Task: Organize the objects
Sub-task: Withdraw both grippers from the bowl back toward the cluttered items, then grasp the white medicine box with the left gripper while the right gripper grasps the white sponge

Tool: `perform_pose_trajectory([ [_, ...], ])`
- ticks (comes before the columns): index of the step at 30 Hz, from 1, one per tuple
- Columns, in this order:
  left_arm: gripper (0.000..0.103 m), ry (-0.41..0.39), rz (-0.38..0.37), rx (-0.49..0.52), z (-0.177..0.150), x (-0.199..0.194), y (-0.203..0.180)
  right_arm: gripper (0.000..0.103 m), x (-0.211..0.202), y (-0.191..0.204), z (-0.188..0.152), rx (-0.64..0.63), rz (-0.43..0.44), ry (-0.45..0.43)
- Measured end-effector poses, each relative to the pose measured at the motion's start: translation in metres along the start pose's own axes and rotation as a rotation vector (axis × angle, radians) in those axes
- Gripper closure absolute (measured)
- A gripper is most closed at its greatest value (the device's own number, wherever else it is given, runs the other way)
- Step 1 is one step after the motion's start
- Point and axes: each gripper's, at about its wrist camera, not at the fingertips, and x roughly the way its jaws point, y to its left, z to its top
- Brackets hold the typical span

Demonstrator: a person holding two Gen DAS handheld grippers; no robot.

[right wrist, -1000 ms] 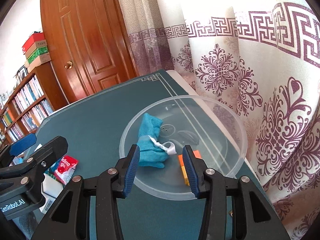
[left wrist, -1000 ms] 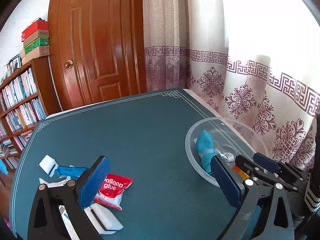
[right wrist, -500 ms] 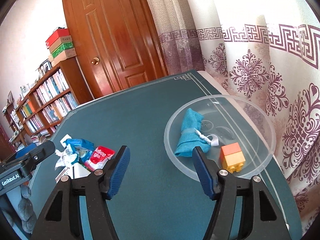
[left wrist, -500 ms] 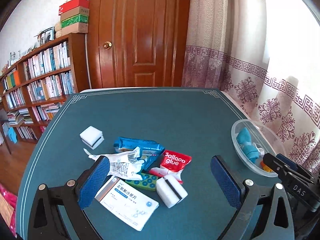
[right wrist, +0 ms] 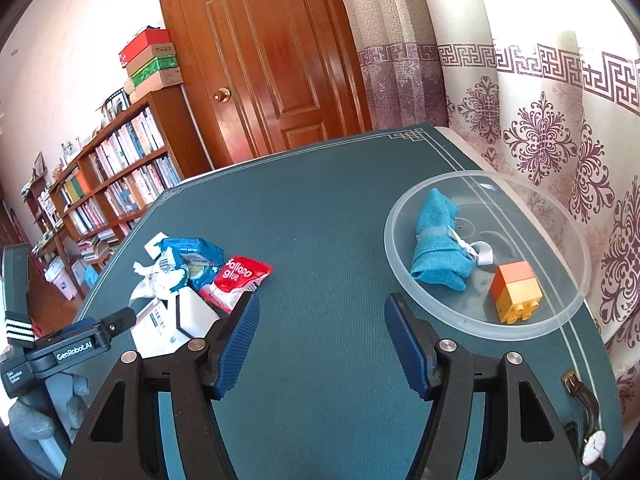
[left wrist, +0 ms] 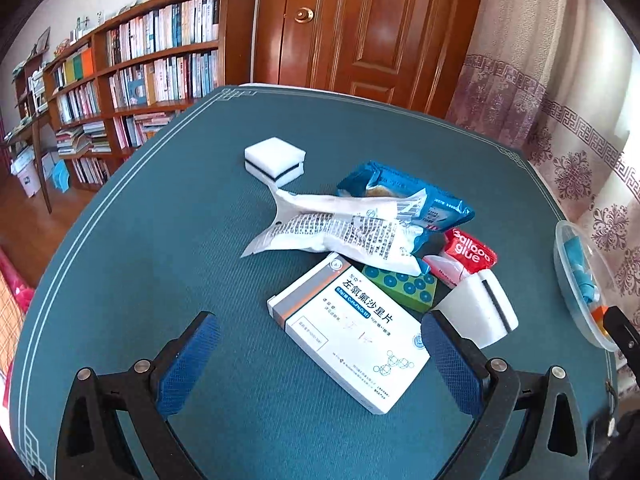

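A pile lies on the teal table: a white medicine box (left wrist: 352,332), a white packet (left wrist: 340,232), a blue packet (left wrist: 400,196), a red Balloon glue sachet (left wrist: 470,256), a green dotted box (left wrist: 404,286) and two white sponges (left wrist: 276,164) (left wrist: 480,312). My left gripper (left wrist: 320,356) is open low over the medicine box, whose near half shows between the jaws, untouched. My right gripper (right wrist: 322,308) is open and empty, short of the clear bowl (right wrist: 486,328). In the bowl lie a teal cloth (right wrist: 436,248) and an orange-yellow brick (right wrist: 516,292).
A wristwatch (right wrist: 588,420) lies at the table's near right corner. The bowl sits by the right table edge, against the curtain (right wrist: 540,140). A bookshelf (left wrist: 132,80) and a wooden door (left wrist: 372,28) stand beyond the table. The left tool's black frame (right wrist: 72,350) shows beside the pile.
My left gripper swung from the bowl to the pile and sank towards the medicine box. My right jaws opened, left the brick in the bowl, and drew back from it.
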Motion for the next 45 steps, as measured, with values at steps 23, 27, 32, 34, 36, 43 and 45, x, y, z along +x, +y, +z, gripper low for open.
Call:
perform_pose_trajectory([
  [23, 0.0, 0.043, 0.076, -0.016, -0.003, 0.028, -0.011, 0.037, 0.012, -0.002, -0.007, 0.002, -0.008, 0.031],
  [27, 0.0, 0.055, 0.084, -0.063, -0.004, 0.023, 0.011, 0.037, 0.014, -0.001, -0.008, -0.002, -0.008, 0.035],
  [32, 0.0, 0.067, 0.035, -0.128, 0.001, 0.023, 0.009, 0.037, 0.018, 0.001, -0.011, -0.01, -0.008, 0.047],
  [34, 0.0, 0.078, 0.022, -0.109, 0.001, 0.026, -0.003, 0.037, 0.017, 0.001, -0.011, -0.014, -0.009, 0.043],
  [36, 0.0, 0.08, 0.026, -0.084, 0.0, 0.028, -0.015, 0.037, 0.016, 0.001, -0.01, -0.015, -0.012, 0.039],
  [43, 0.0, 0.102, 0.071, -0.04, -0.001, 0.043, -0.029, 0.037, 0.017, -0.002, -0.009, -0.008, -0.016, 0.042],
  [45, 0.0, 0.11, 0.084, -0.034, -0.002, 0.045, -0.025, 0.037, 0.017, -0.002, -0.009, -0.011, -0.015, 0.041],
])
